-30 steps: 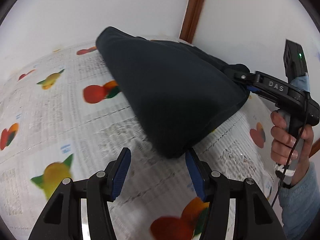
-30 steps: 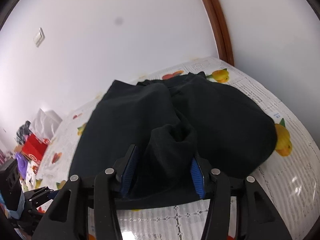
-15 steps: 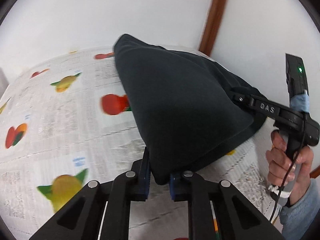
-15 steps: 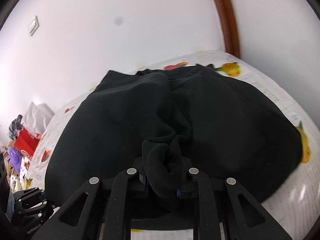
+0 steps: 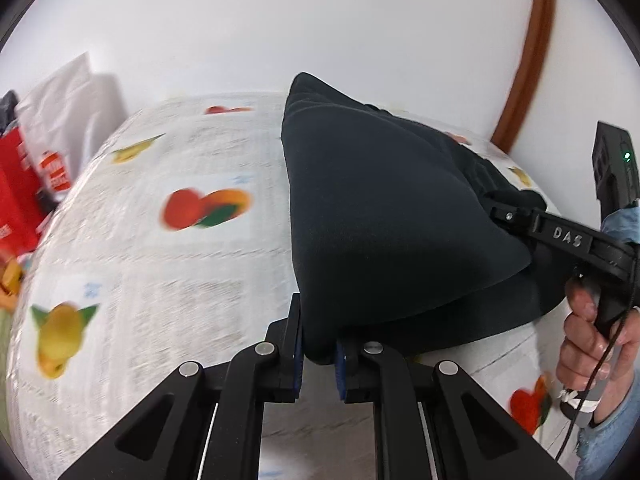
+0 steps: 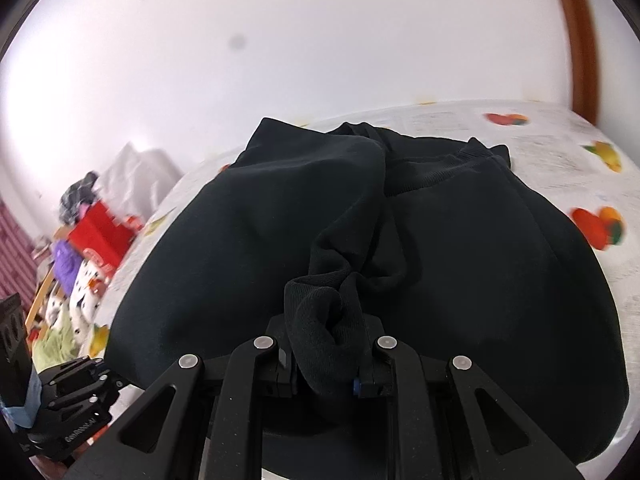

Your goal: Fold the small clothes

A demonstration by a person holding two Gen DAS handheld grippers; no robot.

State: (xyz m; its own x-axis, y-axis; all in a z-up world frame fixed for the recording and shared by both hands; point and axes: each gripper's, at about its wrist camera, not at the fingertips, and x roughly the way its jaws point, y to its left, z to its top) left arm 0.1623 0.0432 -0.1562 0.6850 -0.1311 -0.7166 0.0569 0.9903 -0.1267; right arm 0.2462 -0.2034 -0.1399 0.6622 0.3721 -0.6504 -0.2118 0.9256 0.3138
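I have the left gripper (image 5: pixel 319 354) clamped on the garment's (image 5: pixel 384 216) corner, right gripper (image 6: pixel 326 364) clamped on its bunched cuff. Bare surface (image 5: pixel 160 280) left of garment.

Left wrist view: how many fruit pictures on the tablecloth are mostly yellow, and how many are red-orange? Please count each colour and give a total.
Fruit pictures on the tablecloth, some blurred:
Yellow: 3
Red-orange: 3
Total: 6
A dark garment may hide others.
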